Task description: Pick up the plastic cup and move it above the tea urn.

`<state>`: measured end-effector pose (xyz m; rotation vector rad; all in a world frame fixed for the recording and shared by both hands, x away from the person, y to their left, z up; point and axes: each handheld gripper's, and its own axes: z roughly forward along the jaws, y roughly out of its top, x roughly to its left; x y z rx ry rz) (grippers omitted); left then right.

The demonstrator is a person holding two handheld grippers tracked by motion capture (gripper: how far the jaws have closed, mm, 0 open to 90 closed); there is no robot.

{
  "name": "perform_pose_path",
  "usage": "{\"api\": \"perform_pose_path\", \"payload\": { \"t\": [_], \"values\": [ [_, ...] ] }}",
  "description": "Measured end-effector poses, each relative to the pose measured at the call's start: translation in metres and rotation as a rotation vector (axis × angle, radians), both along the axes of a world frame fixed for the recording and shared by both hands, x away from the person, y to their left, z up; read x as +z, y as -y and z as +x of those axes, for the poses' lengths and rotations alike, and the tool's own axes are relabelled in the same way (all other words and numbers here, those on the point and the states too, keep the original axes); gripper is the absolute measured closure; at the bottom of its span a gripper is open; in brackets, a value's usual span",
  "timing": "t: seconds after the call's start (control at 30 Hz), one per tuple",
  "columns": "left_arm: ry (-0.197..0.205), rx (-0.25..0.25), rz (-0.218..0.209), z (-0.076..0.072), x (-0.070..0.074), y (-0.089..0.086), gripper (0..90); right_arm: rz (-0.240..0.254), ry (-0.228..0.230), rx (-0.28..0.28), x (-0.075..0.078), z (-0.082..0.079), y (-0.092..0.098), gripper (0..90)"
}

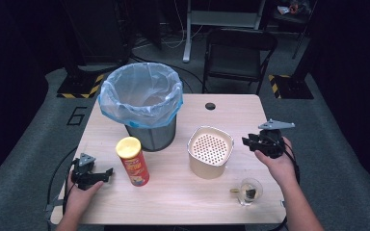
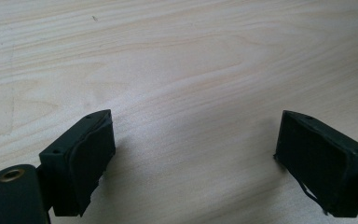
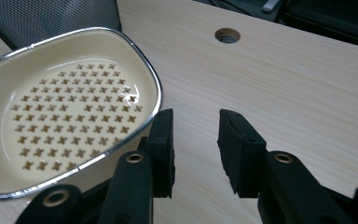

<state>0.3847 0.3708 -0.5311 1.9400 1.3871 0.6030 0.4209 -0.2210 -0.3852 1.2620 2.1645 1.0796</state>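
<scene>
looking down on the wooden table (image 1: 183, 192), we see the mesh bin (image 1: 147, 113) with its pale blue liner standing farthest from both grippers, past the tips of the left one. next in size, the cream strainer bowl (image 1: 210, 151) with its cross-shaped holes and chrome rim sits just beside our right gripper (image 1: 259, 144); in the right gripper view the bowl (image 3: 70, 116) lies off the left jaw, its rim close to that jaw, nothing between the pads. those jaws (image 3: 195, 149) stand a narrow gap apart, grasping nothing. the red chip can (image 1: 133, 161) with its yellow lid stands upright just ahead of our left gripper (image 1: 103, 174), apart from it. that gripper's jaws (image 2: 193, 163) are spread wide over bare wood. smallest, the glass cup (image 1: 248, 190) rests behind the right jaws, near the wrist.
</scene>
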Motion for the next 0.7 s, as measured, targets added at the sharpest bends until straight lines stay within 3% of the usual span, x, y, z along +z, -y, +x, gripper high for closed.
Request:
{"api": "perform_pose_path", "payload": {
  "t": [0.13, 0.43, 0.7],
  "values": [
    [0.0, 0.0, 0.0, 0.0, 0.0, 0.0, 11.4, 0.018, -0.017, 0.034, 0.0, 0.01, -0.012, 65.8],
    [0.0, 0.0, 0.0, 0.0, 0.0, 0.0, 11.4, 0.004, -0.042, 0.07, -0.01, 0.025, -0.028, 66.1],
    [0.001, 0.0, 0.001, 0.0, 0.0, 0.0, 11.4, 0.011, -0.093, 0.088, -0.023, 0.034, -0.037, 74.4]
  ]
}}
